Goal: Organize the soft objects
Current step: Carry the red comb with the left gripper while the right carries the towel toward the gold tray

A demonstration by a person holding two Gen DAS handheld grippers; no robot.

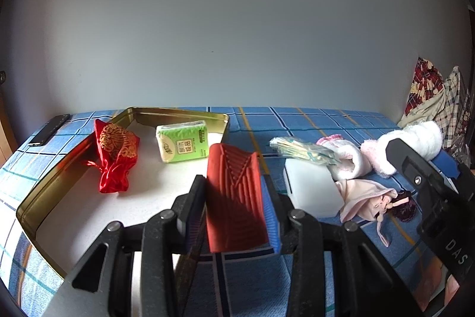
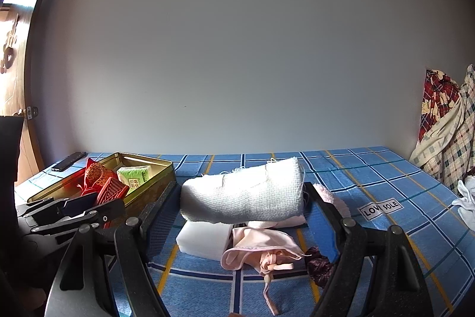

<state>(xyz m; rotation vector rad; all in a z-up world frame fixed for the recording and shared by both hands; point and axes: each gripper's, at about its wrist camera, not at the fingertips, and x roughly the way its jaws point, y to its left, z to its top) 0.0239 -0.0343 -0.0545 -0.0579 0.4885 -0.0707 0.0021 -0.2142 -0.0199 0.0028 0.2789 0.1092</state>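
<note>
Nearest my left-wrist lens, the left gripper (image 1: pixel 234 198) is clamped on a ribbed red silicone pad (image 1: pixel 233 195), held above the gold tin tray (image 1: pixel 178 112). Inside the tray I see a red pouch (image 1: pixel 117 156) and green tissue pack (image 1: pixel 182 144). My right gripper (image 2: pixel 242 198) grips a rolled white towel (image 2: pixel 242 192) above the blue plaid sheet (image 2: pixel 371 177), over a white foam block (image 2: pixel 202 239) and pink cloth (image 2: pixel 261 245).
</note>
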